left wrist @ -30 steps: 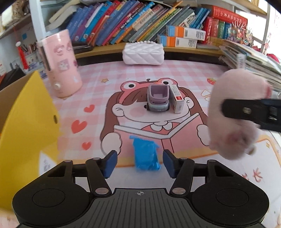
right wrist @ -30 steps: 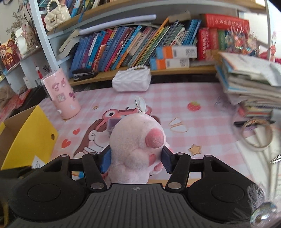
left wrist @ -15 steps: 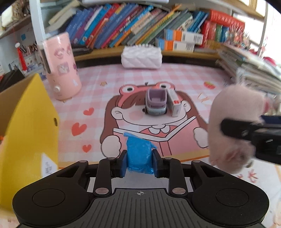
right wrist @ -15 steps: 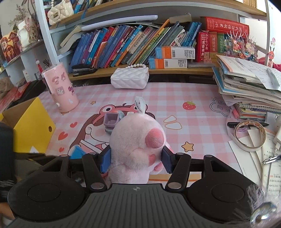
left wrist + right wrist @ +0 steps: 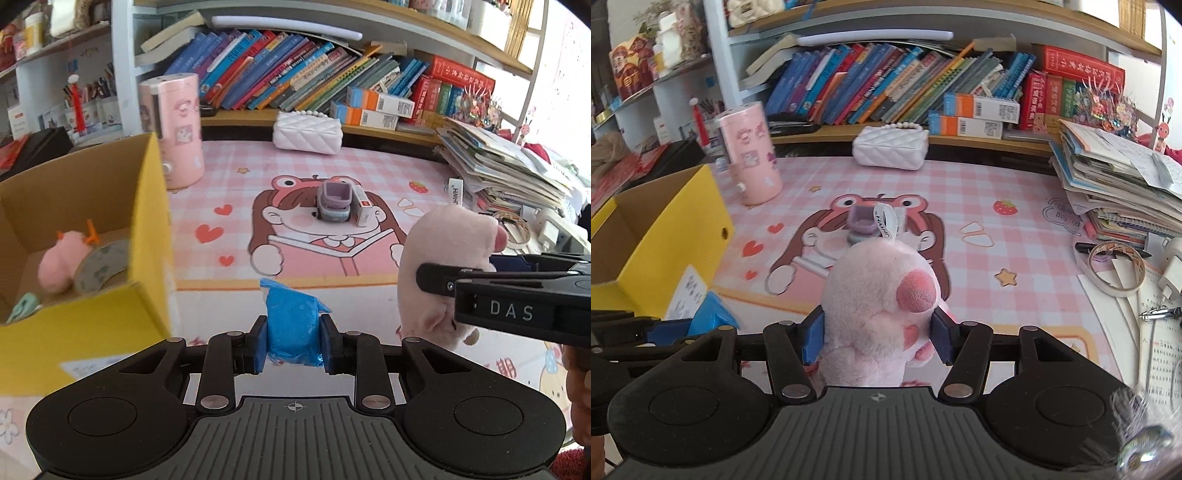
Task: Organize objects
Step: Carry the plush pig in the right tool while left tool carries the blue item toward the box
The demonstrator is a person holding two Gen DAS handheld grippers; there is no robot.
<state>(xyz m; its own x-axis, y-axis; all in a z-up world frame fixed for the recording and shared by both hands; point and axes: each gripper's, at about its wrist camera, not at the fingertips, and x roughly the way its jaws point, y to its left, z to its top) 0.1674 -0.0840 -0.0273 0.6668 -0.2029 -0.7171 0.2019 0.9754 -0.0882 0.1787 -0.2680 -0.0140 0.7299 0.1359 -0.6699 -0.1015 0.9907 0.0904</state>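
Two grippers, left (image 5: 292,339) clamping blue packet (image 5: 291,321), right (image 5: 877,334) clamping pink plush (image 5: 879,314)

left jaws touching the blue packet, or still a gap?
Touching. Left wrist view: both pads of the left gripper press flush against the sides of the blue packet, no gap either side.

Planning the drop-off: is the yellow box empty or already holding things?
Holding things: the yellow box shows a pink plush, a tape roll inside.

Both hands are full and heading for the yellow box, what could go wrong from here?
The left hand-held gripper pinches the soft blue packet low, so it may slip. The pink plush bulges past the right hand-held gripper and could snag the yellow box wall. The two grippers are close and might bump.
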